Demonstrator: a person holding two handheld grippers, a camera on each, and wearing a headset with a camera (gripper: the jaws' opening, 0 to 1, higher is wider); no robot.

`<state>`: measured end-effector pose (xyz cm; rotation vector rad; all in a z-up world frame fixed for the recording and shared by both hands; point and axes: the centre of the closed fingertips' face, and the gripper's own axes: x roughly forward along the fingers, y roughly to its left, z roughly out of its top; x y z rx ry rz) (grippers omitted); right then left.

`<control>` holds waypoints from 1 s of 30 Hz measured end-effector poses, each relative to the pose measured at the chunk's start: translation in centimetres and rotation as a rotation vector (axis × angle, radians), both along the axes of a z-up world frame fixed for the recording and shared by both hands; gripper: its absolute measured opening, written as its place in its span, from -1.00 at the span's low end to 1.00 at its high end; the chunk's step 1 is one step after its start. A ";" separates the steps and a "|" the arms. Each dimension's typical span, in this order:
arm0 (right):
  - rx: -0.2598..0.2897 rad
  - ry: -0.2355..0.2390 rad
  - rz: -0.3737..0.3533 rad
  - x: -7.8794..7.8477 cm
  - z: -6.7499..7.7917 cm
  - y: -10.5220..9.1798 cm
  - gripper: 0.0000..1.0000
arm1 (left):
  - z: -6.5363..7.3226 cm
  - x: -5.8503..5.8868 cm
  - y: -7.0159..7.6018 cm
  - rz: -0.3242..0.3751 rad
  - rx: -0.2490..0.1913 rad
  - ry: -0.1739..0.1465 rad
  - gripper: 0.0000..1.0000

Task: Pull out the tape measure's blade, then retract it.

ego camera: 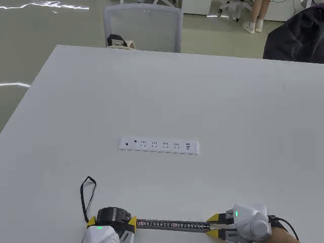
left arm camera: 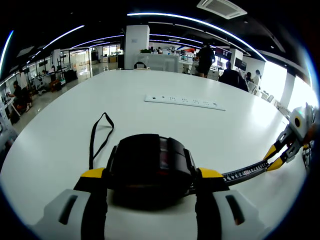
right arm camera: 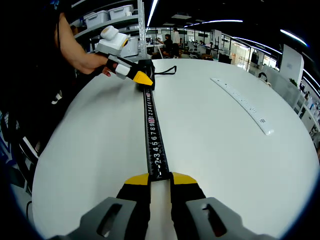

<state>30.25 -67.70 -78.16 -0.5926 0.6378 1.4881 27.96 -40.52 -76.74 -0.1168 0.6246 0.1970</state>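
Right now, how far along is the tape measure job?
Done: the blade is pulled out a stretch across the table. In hand: the left gripper clamps the tape measure case, and the right gripper pinches the blade's end. Left: maybe pull further, then let the blade retract into the case.

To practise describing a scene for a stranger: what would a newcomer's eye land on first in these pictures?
The black tape measure at the near edge of the white table, clamped in the left gripper. Its numbered blade is drawn out sideways to the right gripper, which pinches its end. Next, the white power strip lying mid-table.
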 end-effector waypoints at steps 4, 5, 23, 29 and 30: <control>-0.002 0.001 -0.004 0.0 0.0 0.0 -0.74 | 0.1 0.0 0.1 0.013 -0.003 -0.002 0.38; -0.002 0.002 -0.005 0.0 0.0 0.0 -0.74 | 0.2 0.0 0.1 0.017 -0.004 -0.003 0.37; -0.007 -0.007 -0.002 0.1 -0.1 0.0 -0.75 | 0.4 0.1 0.2 0.102 -0.069 -0.015 0.36; -0.014 -0.015 0.002 0.1 -0.1 0.0 -0.75 | 0.4 0.2 0.2 0.103 -0.072 -0.015 0.35; -0.015 -0.016 0.003 0.0 -0.1 0.0 -0.75 | 0.3 0.2 0.2 0.102 -0.073 -0.014 0.34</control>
